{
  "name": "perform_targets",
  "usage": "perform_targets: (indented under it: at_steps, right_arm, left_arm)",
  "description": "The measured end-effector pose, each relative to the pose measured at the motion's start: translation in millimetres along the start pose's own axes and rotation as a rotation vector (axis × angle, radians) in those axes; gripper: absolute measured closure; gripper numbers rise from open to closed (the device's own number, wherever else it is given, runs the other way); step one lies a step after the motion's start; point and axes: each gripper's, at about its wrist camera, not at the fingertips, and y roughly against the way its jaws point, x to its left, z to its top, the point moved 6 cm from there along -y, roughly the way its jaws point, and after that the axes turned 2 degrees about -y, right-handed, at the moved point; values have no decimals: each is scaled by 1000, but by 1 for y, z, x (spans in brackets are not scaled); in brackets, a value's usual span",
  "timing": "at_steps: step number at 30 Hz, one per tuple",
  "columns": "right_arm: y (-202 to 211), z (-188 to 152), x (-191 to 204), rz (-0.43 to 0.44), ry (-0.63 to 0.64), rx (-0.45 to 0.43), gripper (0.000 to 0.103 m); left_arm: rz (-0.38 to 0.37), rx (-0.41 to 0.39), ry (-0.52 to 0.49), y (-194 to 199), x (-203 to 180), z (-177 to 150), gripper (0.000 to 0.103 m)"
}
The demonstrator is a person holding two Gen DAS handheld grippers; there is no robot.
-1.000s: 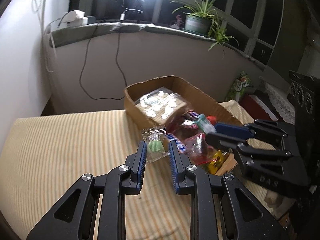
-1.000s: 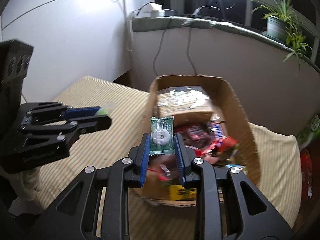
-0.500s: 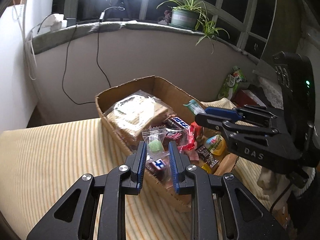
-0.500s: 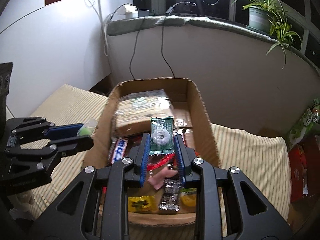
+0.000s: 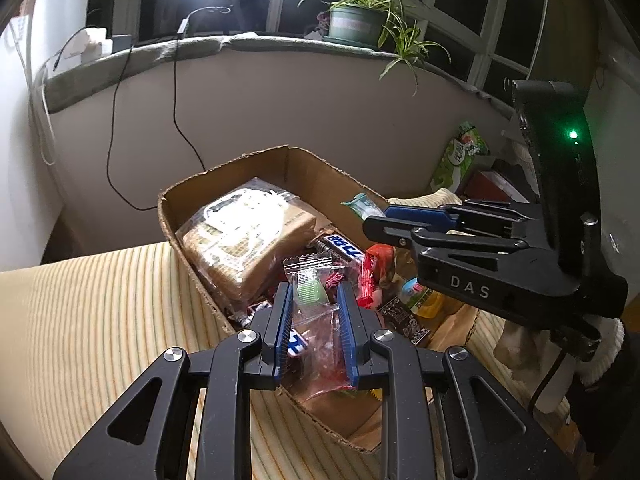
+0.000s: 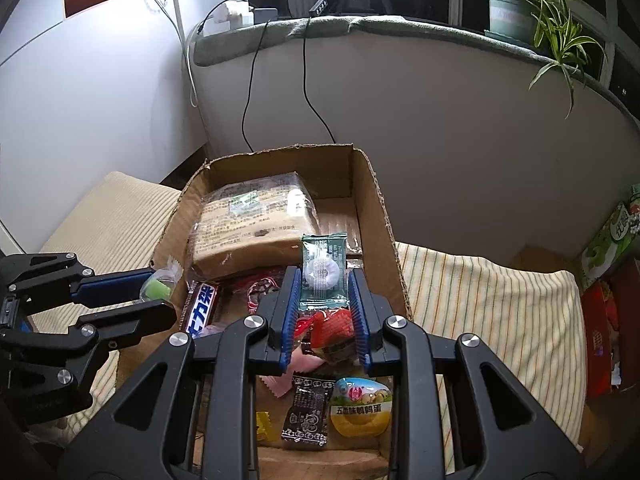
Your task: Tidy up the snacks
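A cardboard box (image 5: pixel 168 216) (image 6: pixel 376 196) holds several snacks, among them a large clear bag of crackers (image 5: pixel 244 236) (image 6: pixel 248 220). My left gripper (image 5: pixel 312 300) is shut on a clear packet with a green candy (image 5: pixel 308 288) and holds it over the box's near edge. It also shows in the right wrist view (image 6: pixel 156 292). My right gripper (image 6: pixel 324 292) is shut on a dark green packet with a white round sweet (image 6: pixel 322 272) above the box's middle. That packet's end shows in the left wrist view (image 5: pixel 360 206).
The box sits on a striped yellow cloth (image 5: pixel 100 300) (image 6: pixel 480 292). A blue chocolate bar (image 6: pixel 202 304), an egg snack (image 6: pixel 360 404) and a black packet (image 6: pixel 308 412) lie in the box. A green bag (image 5: pixel 460 156) and a red box (image 6: pixel 600 336) stand at the right.
Both grippers have moved further over the box with their packets still held. The left one came from the cloth to the box's near edge.
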Motion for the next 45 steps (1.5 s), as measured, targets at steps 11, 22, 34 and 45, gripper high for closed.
perform_targets:
  at_steps: [11, 22, 34, 45]
  right_arm:
    - [-2, -1, -3, 8, -4, 4, 77]
    - [3, 0, -2, -2, -8, -9, 55]
    - [14, 1, -6, -20, -35, -44, 22]
    - [24, -2, -2, -18, -39, -57, 22]
  left_arm:
    - [-10, 16, -6, -5, -4, -3, 82]
    - [-10, 18, -15, -5, -8, -5, 79]
    - [-2, 5, -5, -1, -9, -5, 46]
    - [-6, -7, 1, 8, -10, -6, 45]
